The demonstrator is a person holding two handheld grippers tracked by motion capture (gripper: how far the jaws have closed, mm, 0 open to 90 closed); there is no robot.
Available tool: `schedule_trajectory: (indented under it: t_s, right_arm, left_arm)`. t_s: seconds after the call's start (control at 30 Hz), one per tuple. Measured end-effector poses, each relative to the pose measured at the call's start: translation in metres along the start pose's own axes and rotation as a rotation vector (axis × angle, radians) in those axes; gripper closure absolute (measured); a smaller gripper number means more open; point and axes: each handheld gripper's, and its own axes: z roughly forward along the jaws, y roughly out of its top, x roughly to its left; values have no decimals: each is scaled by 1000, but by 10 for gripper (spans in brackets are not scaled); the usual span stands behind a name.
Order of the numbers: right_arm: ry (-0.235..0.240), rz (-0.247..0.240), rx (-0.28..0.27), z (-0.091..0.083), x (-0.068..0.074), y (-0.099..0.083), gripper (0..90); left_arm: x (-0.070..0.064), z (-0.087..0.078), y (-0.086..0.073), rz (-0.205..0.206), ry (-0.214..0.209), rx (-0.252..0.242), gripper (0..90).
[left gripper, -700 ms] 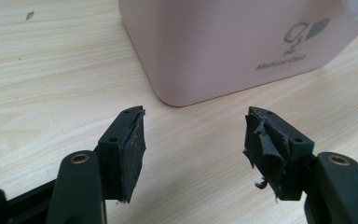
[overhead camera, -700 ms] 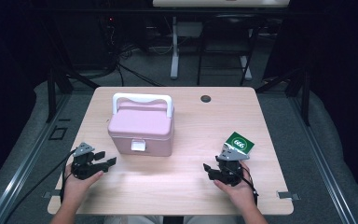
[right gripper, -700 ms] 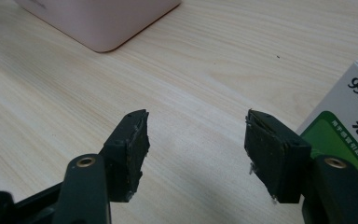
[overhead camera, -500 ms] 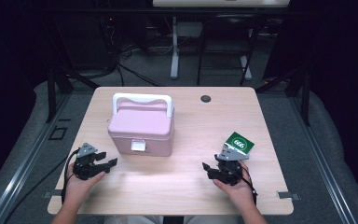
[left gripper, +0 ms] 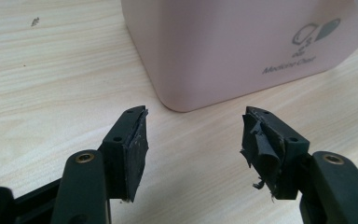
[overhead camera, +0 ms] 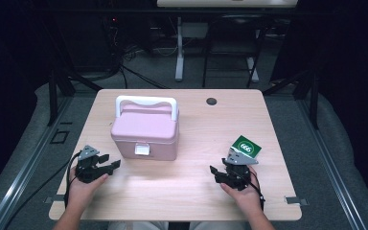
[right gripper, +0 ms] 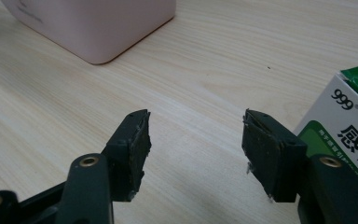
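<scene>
Pink medicine chest [overhead camera: 144,134] sits closed on the desk [overhead camera: 191,187], left of centre, white carry handle [overhead camera: 146,101] raised over the lid and white front latch [overhead camera: 141,150] facing the near edge. Judged: rigid plastic shell, smooth and likely slippery on its flat walls, light unless filled; best holds are the handle bar for lifting and the latch tab for opening, not the walls.

Green-and-white medicine carton [overhead camera: 247,146] stands near the right edge. Judged: thin card, light, crushable; grip across its narrow faces with little force.

Left gripper [overhead camera: 109,165] rests near the front left corner, jaws apart and empty, pointing at the chest's near left corner, close but not touching; pad tape [left gripper: 257,140] looks frayed.

Right gripper [overhead camera: 216,173] rests near the front edge, jaws apart and empty, carton just beside its right jaw
</scene>
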Motion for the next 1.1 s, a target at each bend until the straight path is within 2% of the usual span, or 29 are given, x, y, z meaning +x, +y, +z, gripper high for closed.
schedule_trajectory:
  t_s: [0.2, 0.53, 0.57, 0.7, 0.73, 0.8, 0.87, 0.9, 0.97, 1.1]
  right_arm:
    - [-1, 31, 10, 1, -5, 0, 420]
    - [0, 28, 17, 0, -1, 0, 420]
    - [2, 28, 21, 0, 0, 0, 421]
    - [4, 44, 28, 1, 0, 5, 427]
    - [8, 61, 29, 1, 0, 7, 428]
    - [14, 68, 28, 3, -1, 15, 437]
    - [16, 82, 23, 8, -3, 28, 468]
    - [16, 82, 23, 8, -3, 28, 468]
    - [16, 88, 11, 17, -3, 42, 495]
    - [12, 84, -16, 34, -1, 59, 524]
  left_arm:
    - [1, 0, -1, -14, 1, -7, 415]
    - [0, -5, 0, -21, -4, -22, 422]
    - [1, -6, 1, -40, -9, -34, 422]
    - [7, -7, 6, -68, -25, -47, 441]
    - [10, -8, 10, -74, -37, -50, 441]
    - [14, -8, 15, -77, -24, -69, 441]
    - [24, -9, 25, -91, -5, -83, 463]
    - [24, -9, 25, -91, -5, -83, 471]
    - [36, -7, 36, -110, -4, -102, 496]
    - [44, -3, 45, -132, -7, -125, 534]
